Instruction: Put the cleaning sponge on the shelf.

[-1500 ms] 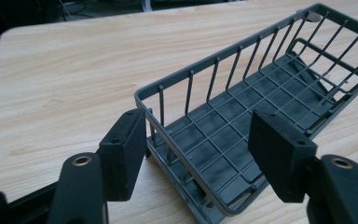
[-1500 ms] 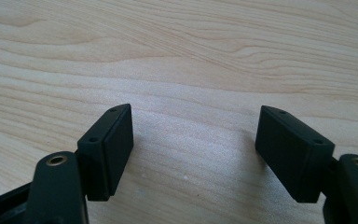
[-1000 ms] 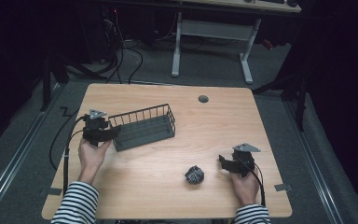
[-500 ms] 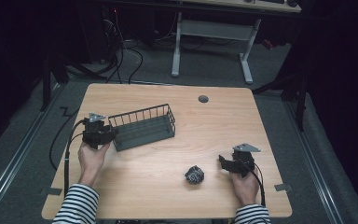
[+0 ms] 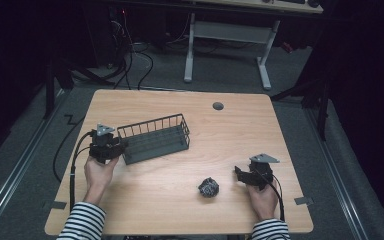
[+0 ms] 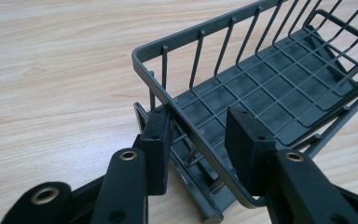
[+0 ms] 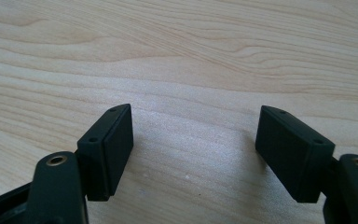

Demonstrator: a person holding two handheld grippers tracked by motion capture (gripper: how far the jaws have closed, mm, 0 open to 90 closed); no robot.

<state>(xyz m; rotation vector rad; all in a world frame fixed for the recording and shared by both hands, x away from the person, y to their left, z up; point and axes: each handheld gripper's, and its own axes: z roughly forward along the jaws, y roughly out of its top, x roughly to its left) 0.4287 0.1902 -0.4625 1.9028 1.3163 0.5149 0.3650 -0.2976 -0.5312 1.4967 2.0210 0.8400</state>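
A grey wire basket (image 5: 155, 137) lies on the wooden table, left of centre. My left gripper (image 5: 120, 146) is at its left end. In the left gripper view the jaws straddle the basket's end wall (image 6: 186, 42); they have just been closing, and the left gripper (image 6: 198, 126) is shut on that rim, one pad outside and one inside. A small dark crumpled ball (image 5: 208, 187) sits near the front of the table. To its right, my right gripper (image 5: 239, 172) points toward it. The right gripper (image 7: 196, 126) is open over bare wood, with nothing between the pads.
A round cable hole (image 5: 218, 106) sits near the table's (image 5: 260, 135) far edge. Cables trail off the left side to the floor. A second desk's legs (image 5: 190, 55) stand behind the table.
In the high view hardly anything differs: the left gripper stays at the basket's left end, and the basket, ball and right gripper keep their places.
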